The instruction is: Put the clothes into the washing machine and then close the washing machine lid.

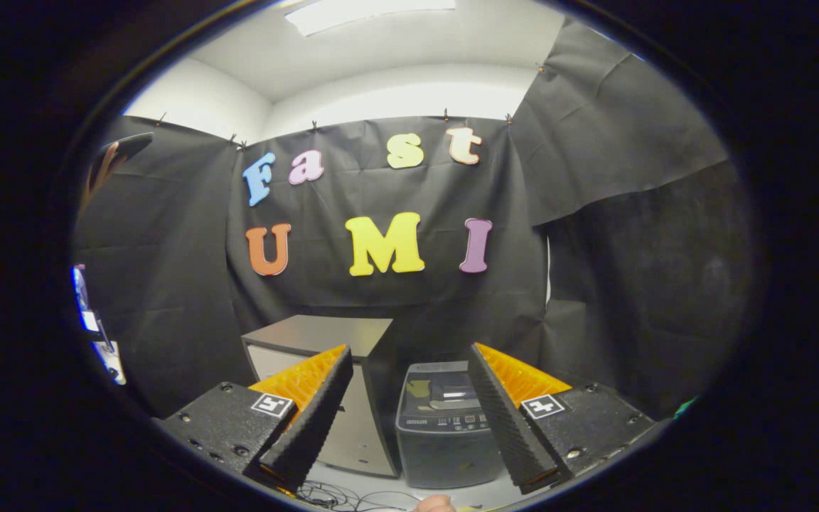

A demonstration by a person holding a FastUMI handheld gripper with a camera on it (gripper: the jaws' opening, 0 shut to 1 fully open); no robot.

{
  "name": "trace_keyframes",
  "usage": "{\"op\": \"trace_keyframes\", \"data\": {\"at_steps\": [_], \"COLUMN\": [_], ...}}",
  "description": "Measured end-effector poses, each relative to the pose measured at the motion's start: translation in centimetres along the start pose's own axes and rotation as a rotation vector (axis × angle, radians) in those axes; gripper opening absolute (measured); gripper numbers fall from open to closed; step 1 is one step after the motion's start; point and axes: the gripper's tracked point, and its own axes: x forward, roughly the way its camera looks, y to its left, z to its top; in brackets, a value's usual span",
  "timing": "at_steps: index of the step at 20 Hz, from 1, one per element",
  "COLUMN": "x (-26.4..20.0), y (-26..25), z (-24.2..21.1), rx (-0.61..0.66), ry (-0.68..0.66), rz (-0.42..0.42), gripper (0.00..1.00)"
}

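Note:
A small grey top-loading washing machine (445, 427) stands on the white floor beyond my fingers, seen through the gap between them. Its lid looks down, dark and glossy, with a control strip along the front. My gripper (409, 359) is open, held well above and short of the machine, and nothing sits between its orange-and-black fingers (313, 402). I see no clothes clearly; a small pale rounded thing (434, 503) peeks up just below the fingers, too cut off to identify.
A grey and white cabinet (324, 348) stands right beside the machine on its left. Black cables (338, 494) lie on the floor in front of it. Black cloth walls close in the back and both sides.

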Motion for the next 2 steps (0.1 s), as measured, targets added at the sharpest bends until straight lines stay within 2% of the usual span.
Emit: {"op": "trace_keyframes", "data": {"at_steps": [2], "x": [-0.14], "y": [0.05], "z": [0.11], "rx": [-0.006], "ry": [-0.002], "rz": [0.005], "gripper": [1.0]}}
